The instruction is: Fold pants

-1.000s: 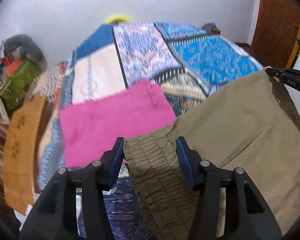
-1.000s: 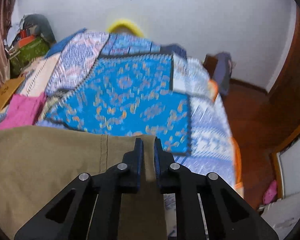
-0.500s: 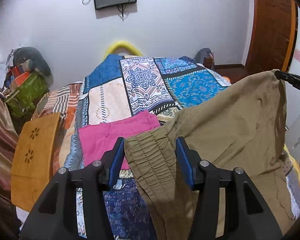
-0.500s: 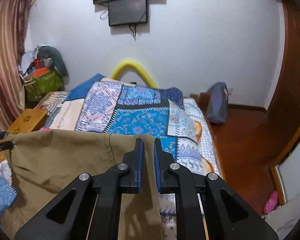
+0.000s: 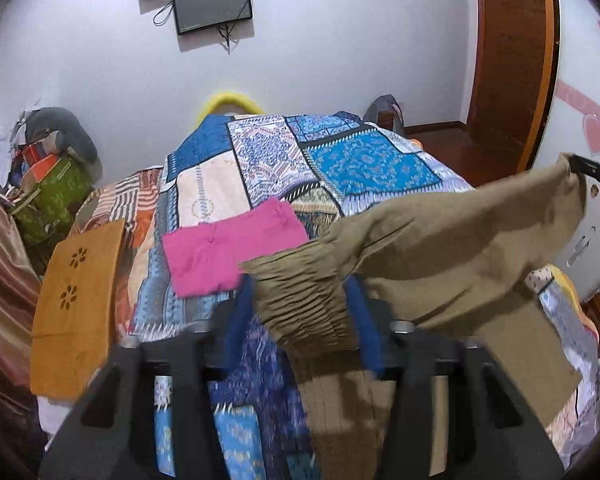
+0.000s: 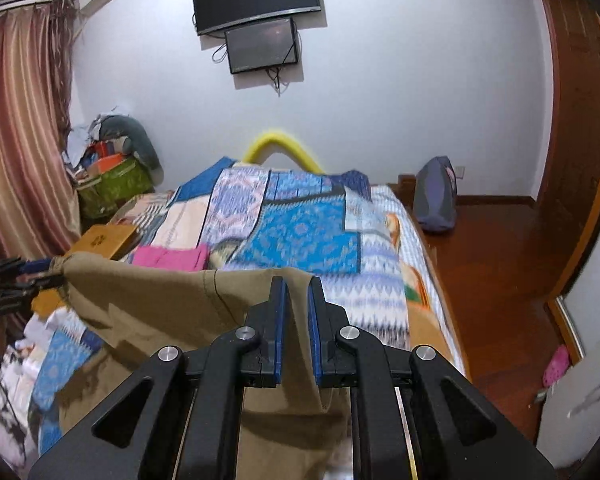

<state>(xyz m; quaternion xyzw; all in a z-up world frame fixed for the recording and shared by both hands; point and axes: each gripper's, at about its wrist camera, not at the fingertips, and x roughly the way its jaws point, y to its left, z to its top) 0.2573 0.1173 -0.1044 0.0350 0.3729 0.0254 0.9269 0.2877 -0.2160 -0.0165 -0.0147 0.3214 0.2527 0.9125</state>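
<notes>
Olive-khaki pants (image 5: 452, 248) hang in the air above the bed, stretched between my two grippers. My left gripper (image 5: 300, 304) is shut on the gathered elastic waistband (image 5: 304, 300). My right gripper (image 6: 298, 292) is shut on the other corner of the waist (image 6: 298, 320), and it shows at the right edge of the left wrist view (image 5: 592, 168). The pants (image 6: 172, 304) sag between the grips, with the legs dropping out of view below. The left gripper shows at the left edge of the right wrist view (image 6: 56, 272).
A patchwork blue quilt (image 5: 340, 160) covers the bed. Folded pink pants (image 5: 228, 252) lie on it. An orange-brown board (image 5: 76, 304) lies at the left bed edge. Bags (image 5: 48, 184) are piled at the far left. Wooden floor (image 6: 500, 280) and a door are right.
Both grippers have risen with the pants, lifting them off the bed. The view has tilted up, showing the wall screens. Both grips have held.
</notes>
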